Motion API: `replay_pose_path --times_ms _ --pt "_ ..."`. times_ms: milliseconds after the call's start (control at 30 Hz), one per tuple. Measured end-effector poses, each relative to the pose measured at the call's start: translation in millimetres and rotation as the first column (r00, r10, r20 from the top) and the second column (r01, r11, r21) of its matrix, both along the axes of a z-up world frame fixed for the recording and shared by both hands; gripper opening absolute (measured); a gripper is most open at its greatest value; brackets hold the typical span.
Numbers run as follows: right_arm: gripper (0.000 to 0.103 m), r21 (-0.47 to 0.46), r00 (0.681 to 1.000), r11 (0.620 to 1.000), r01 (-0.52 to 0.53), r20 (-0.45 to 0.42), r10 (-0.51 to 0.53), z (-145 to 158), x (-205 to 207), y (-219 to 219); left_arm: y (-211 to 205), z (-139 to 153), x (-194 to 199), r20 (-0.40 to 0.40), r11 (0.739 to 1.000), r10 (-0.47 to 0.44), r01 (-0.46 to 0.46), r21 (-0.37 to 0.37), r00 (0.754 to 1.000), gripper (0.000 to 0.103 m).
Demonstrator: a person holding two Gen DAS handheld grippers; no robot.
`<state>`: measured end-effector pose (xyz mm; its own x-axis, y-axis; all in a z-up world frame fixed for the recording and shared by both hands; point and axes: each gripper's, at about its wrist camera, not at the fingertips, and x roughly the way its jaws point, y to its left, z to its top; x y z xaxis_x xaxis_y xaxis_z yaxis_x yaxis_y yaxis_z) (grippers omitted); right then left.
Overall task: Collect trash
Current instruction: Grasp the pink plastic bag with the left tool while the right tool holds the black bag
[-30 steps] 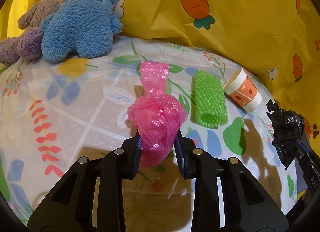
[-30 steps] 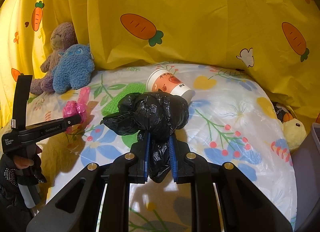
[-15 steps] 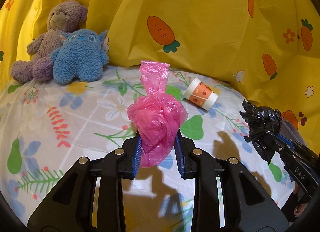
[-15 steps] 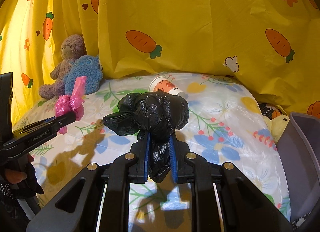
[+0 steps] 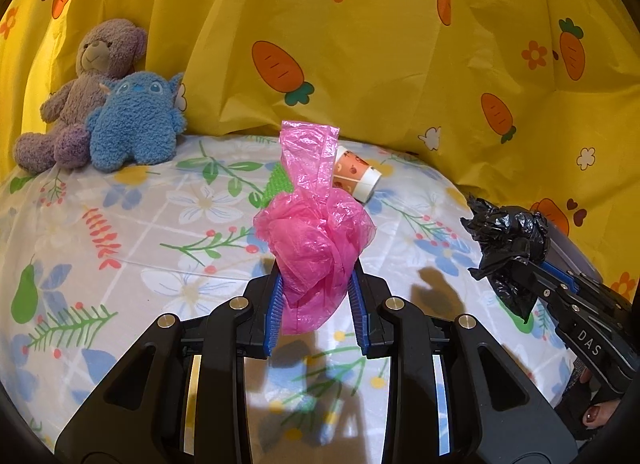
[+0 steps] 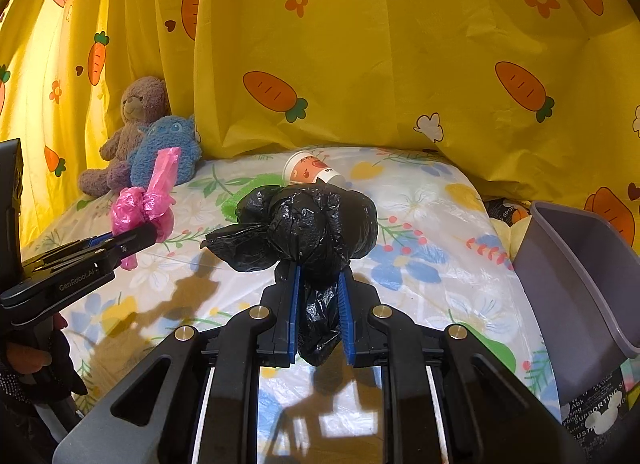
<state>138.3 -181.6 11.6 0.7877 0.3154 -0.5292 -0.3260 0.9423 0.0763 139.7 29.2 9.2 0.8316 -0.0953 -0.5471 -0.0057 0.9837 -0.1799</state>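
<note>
Both claws have lifted away from the floral bed (image 5: 120, 248) and drawn back since a second ago: the paper cup (image 5: 354, 180) and the green foam net (image 5: 278, 186), which sat large and close beneath the left claw (image 5: 316, 304) then, now lie small and far up the bed, and a grey bin (image 6: 576, 292) has come into the right wrist view, standing at the bed's right edge. I read that as the carry stage, with both pieces on their way toward the bin rather than being picked up. The left claw is pinching a crumpled pink plastic bag (image 5: 314, 240), its blue pads pressed on the lower part of the wad, which is held in the air above the bed's near half. The right claw (image 6: 318, 312) is pinching a balled black plastic bag (image 6: 316, 228) in the same way, held above the bed to the right of the pink one and nearer the bin. By count: two bags in hand, one pink and one black; one paper cup lying on its side near the head of the bed; one green foam net just beside the cup, partly hidden behind the bags in both views. That makes four pieces of trash, two lifted and two left on the bed. There is one bin. Two plush toys, a brownish-purple bear (image 5: 86, 84) and a blue creature (image 5: 136, 120), sit touching each other at the far left corner of the bed against the yellow carrot-print curtain (image 5: 380, 44); something yellow is wedged between the bed and the bin, too hidden to name.
</note>
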Motion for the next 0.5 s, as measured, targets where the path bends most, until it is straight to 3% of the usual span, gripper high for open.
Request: replay_pose_path --times_ms 500 --pt "0.018 0.013 0.999 0.999 0.040 0.011 -0.040 0.9 -4.5 -19.2 -22.7 1.2 4.7 0.006 0.999 -0.041 0.041 0.009 0.999 0.029"
